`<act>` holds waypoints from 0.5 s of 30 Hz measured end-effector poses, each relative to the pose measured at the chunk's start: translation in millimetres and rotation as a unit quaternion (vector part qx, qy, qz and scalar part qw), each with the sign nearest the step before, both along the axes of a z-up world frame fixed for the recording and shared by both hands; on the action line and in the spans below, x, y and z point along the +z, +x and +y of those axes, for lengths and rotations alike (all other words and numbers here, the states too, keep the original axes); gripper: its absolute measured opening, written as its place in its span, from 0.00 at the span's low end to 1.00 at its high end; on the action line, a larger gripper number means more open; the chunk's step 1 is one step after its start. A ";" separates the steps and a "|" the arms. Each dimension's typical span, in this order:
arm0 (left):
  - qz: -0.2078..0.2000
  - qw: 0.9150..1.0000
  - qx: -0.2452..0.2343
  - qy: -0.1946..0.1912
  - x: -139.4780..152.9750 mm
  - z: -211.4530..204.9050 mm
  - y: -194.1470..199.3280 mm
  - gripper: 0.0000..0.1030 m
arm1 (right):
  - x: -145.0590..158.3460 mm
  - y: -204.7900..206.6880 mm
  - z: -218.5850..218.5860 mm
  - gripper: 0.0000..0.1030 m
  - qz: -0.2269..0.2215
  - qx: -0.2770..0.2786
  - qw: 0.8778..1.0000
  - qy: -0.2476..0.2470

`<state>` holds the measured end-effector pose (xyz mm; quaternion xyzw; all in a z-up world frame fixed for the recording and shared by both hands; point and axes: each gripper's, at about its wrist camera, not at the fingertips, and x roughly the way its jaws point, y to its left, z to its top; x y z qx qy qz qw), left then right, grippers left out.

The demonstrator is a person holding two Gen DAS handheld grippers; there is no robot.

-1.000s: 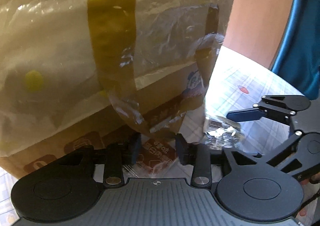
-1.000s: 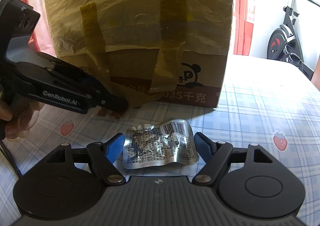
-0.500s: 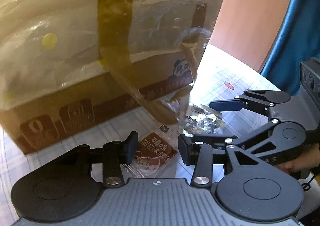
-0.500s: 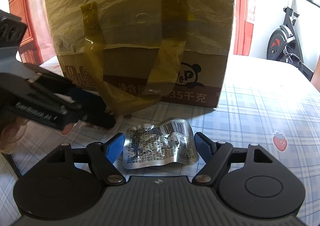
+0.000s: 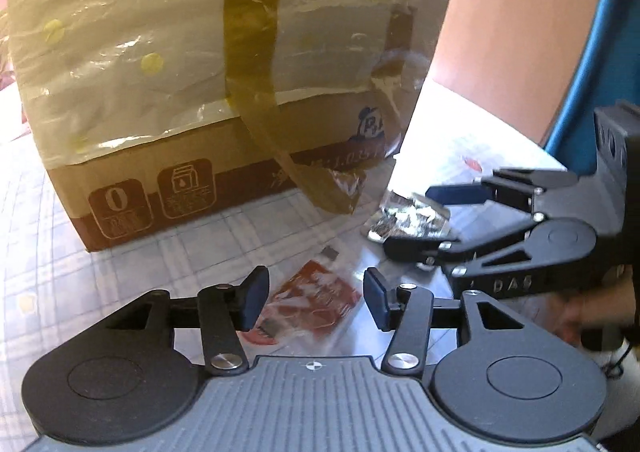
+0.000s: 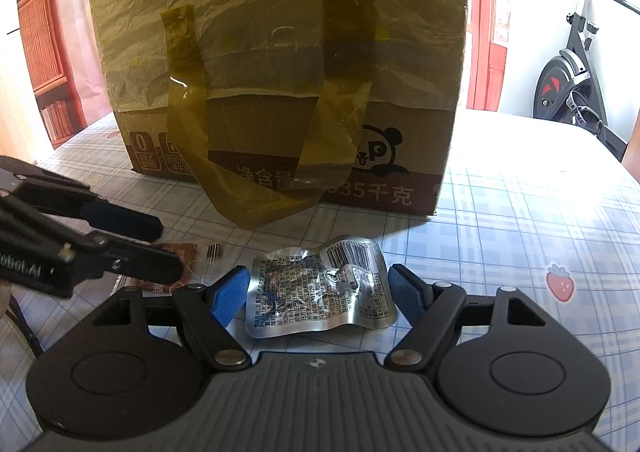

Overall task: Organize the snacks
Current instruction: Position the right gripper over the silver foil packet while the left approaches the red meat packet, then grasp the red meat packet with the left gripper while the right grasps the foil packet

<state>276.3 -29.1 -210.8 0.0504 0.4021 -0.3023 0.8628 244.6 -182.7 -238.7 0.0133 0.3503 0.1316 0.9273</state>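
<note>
A silver foil snack packet [image 6: 320,288] lies flat on the checked tablecloth between the open fingers of my right gripper [image 6: 318,290]; it also shows in the left wrist view [image 5: 412,217]. A red and clear snack packet [image 5: 310,302] lies on the cloth between the open fingers of my left gripper [image 5: 312,298]; part of it shows in the right wrist view [image 6: 188,252]. A tall cardboard box [image 6: 280,51] lined with a yellow plastic bag stands just behind both packets. Neither gripper holds anything.
The bag's loose handles [image 6: 256,203] hang down the box front onto the tablecloth [image 6: 520,219]. The left gripper [image 6: 132,248] sits close to the left of the right one. An exercise bike [image 6: 568,75] stands beyond the table at the right.
My left gripper has pulled back from the box and lowered, so the red packet now lies between its fingers. The right gripper and silver packet have not moved.
</note>
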 end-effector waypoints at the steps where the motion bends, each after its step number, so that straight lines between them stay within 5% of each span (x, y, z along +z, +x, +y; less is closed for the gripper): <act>1: 0.000 1.000 -0.008 0.000 0.5 0.1 1.4 0.55 | 0.2 0.1 0.4 0.76 0.000 0.000 1.000 0.000; 8: -0.020 0.995 -0.082 0.044 -7.6 -4.6 7.2 0.58 | 0.3 0.0 -0.3 0.76 0.000 0.000 1.000 0.000; 15: -0.037 0.995 -0.083 0.044 -12.9 -6.6 5.3 0.58 | 1.0 -0.1 0.1 0.76 0.000 0.000 1.000 0.000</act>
